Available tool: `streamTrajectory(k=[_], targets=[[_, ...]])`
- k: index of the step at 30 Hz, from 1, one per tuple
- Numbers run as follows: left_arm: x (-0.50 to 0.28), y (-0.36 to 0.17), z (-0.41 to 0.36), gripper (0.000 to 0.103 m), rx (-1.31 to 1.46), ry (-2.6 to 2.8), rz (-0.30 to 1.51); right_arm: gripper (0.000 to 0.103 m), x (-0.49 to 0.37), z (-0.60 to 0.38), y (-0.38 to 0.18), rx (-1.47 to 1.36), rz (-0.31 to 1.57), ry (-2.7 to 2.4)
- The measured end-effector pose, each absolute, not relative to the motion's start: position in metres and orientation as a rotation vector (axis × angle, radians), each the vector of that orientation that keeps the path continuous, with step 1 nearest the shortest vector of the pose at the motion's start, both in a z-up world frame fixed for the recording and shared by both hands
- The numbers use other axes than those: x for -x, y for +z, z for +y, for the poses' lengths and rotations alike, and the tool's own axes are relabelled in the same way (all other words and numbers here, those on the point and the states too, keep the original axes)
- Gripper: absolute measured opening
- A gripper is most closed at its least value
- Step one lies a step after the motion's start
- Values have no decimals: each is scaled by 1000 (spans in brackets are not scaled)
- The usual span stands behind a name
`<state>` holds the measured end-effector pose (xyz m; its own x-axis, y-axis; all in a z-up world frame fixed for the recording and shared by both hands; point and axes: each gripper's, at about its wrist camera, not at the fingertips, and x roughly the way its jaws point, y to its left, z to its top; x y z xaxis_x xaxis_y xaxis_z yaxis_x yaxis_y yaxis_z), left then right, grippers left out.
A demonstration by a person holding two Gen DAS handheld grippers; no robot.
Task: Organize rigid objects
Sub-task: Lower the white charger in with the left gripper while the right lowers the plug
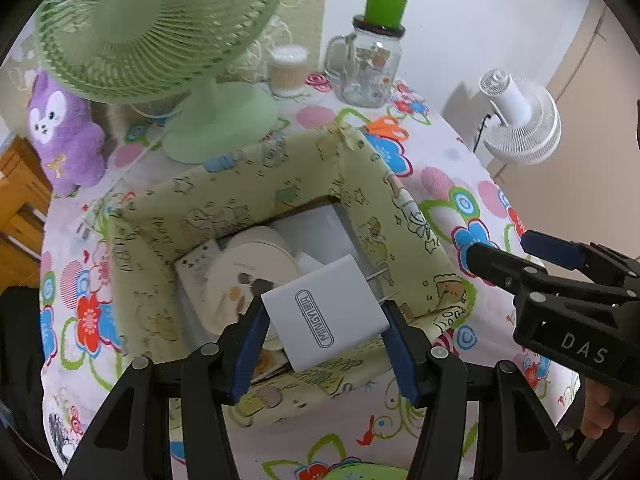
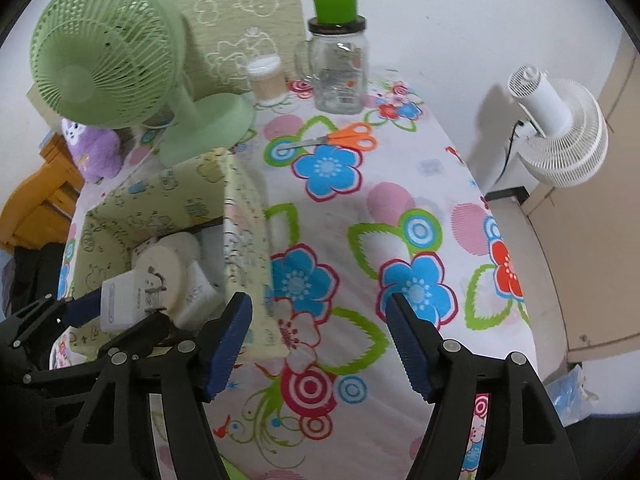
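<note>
My left gripper (image 1: 324, 320) is shut on a white plug adapter (image 1: 326, 312) with a printed logo, held above the open yellow-green fabric box (image 1: 352, 168). The box holds a round cream disc (image 1: 248, 276) and white items. In the right wrist view the adapter (image 2: 128, 296) shows its metal prongs between the left gripper's fingers, over the box (image 2: 244, 240). My right gripper (image 2: 320, 340) is open and empty above the flowered tablecloth, right of the box. It also shows in the left wrist view (image 1: 508, 248) at the right. Orange-handled scissors (image 2: 340, 138) lie on the cloth beyond.
A green desk fan (image 1: 160, 32) and a purple plush toy (image 1: 60, 132) stand behind the box. A glass jar mug with a green cup on top (image 1: 372, 60) and a small lidded tub (image 1: 288, 68) are at the back. A white fan (image 2: 560, 132) stands off the table at right.
</note>
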<state>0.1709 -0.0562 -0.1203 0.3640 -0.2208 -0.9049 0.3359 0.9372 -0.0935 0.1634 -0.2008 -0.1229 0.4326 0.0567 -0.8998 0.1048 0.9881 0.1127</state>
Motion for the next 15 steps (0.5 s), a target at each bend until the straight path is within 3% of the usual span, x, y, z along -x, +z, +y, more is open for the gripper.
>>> streamTrajectory(k=[12, 15], targets=[[-183, -136, -66, 58, -78, -392, 1197, 72, -169, -210, -135, -179, 1149, -47], [-184, -137, -65, 63, -60, -376, 1206, 72, -170, -210, -137, -181, 1154, -45]])
